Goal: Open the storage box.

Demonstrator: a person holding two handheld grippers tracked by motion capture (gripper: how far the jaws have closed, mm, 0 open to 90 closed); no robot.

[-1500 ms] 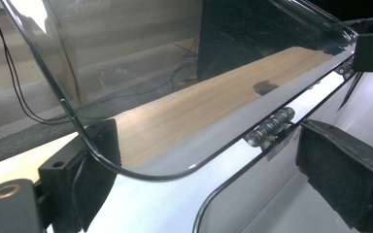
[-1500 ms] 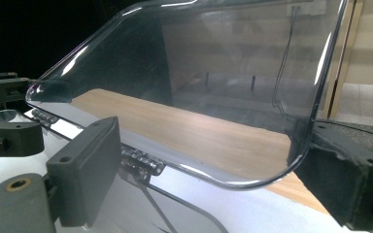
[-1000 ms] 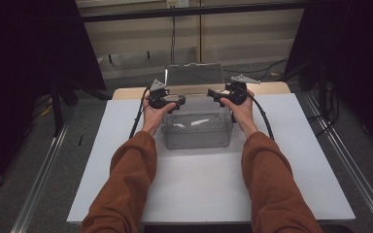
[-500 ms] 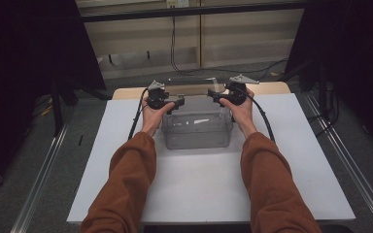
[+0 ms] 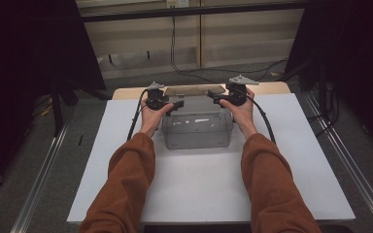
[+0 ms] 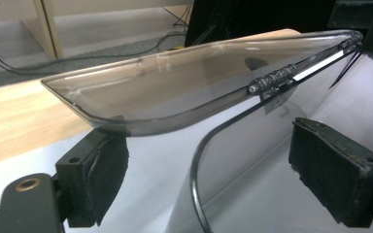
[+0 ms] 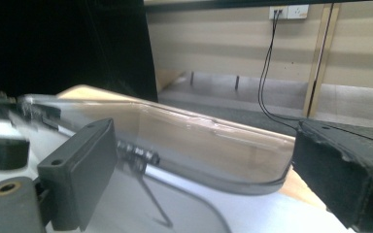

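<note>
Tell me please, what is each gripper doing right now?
Left gripper: open, jaws just closing a little, beside the box's lid, not gripping.
Right gripper: open, holding nothing.

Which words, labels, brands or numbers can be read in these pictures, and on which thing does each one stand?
There are none to read. The clear plastic box, its hinged lid, the white table top, the left gripper and the right gripper bear no print that I can see. The wall socket is too small to show any marking.
</note>
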